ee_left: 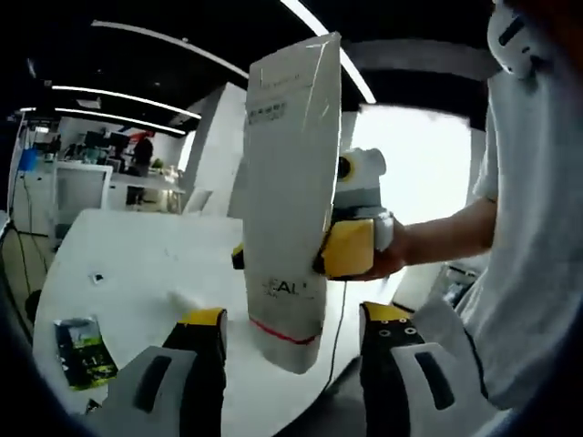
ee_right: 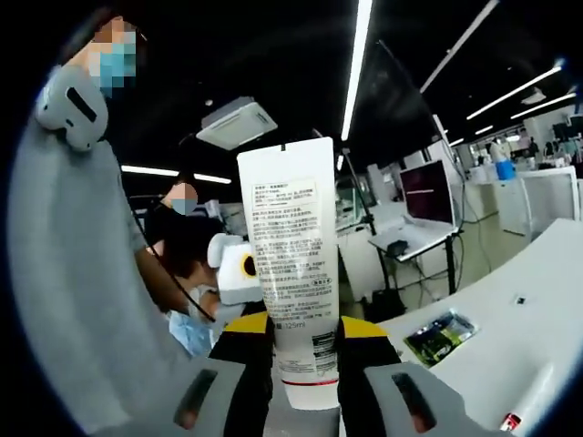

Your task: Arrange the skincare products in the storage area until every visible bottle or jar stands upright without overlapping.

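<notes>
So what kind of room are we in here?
Probably an open-plan office or lab: long ceiling strip lights, a monitor on a desk, and a white table. The right gripper holds a tube.

Long ceiling light strips (ee_right: 357, 64) give most of the light, and they appear as bright white lines on a dark ceiling in both views. In the left gripper view a big bright area (ee_left: 424, 164) behind is overexposed, without any detail. The white desk (ee_left: 137, 264) reflects light softly. The white tube (ee_right: 291, 264) is sharp, and its small print is partly readable. Straight lines bend strongly near the edges. The far background is a little soft.
</notes>
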A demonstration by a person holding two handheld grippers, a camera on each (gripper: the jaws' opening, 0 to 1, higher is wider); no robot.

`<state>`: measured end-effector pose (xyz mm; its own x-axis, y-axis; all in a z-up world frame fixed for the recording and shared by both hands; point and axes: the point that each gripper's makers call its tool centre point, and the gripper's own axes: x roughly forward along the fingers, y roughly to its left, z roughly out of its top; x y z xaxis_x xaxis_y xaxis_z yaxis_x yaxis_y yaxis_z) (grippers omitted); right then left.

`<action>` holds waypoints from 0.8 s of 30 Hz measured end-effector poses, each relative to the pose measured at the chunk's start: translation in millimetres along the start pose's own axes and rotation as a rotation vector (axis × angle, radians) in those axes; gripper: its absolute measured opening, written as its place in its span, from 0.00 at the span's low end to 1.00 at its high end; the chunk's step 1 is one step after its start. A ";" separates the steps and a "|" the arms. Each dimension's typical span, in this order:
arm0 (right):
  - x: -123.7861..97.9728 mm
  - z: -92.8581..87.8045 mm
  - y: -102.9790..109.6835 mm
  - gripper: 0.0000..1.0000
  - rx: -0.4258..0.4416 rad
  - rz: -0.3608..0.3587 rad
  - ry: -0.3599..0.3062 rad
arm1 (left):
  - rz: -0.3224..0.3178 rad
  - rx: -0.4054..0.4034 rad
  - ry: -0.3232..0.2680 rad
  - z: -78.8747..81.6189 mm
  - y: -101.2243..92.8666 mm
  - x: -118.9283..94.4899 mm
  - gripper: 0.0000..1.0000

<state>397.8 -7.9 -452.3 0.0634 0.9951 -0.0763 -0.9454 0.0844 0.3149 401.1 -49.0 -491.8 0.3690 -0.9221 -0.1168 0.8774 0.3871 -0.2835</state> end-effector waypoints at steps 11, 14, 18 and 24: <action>-2.7 0.8 24.5 0.20 0.024 0.135 0.007 | -0.133 -0.128 -0.016 5.2 -28.7 16.4 0.37; -2.6 -0.6 28.8 0.20 0.040 0.163 0.012 | -0.156 -0.091 0.002 1.0 -35.8 16.5 0.36; -0.5 -2.5 34.6 0.21 0.052 0.192 0.012 | -0.180 -0.061 0.008 -1.3 -42.0 11.9 0.35; -1.1 2.1 35.5 0.22 0.086 0.195 -0.037 | -0.186 -0.034 -0.038 7.0 -42.6 5.1 0.32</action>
<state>364.8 -5.9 -439.1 -0.1051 0.9941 0.0282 -0.9102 -0.1075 0.3999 367.8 -70.2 -473.6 0.2138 -0.9766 -0.0233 0.9209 0.2095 -0.3288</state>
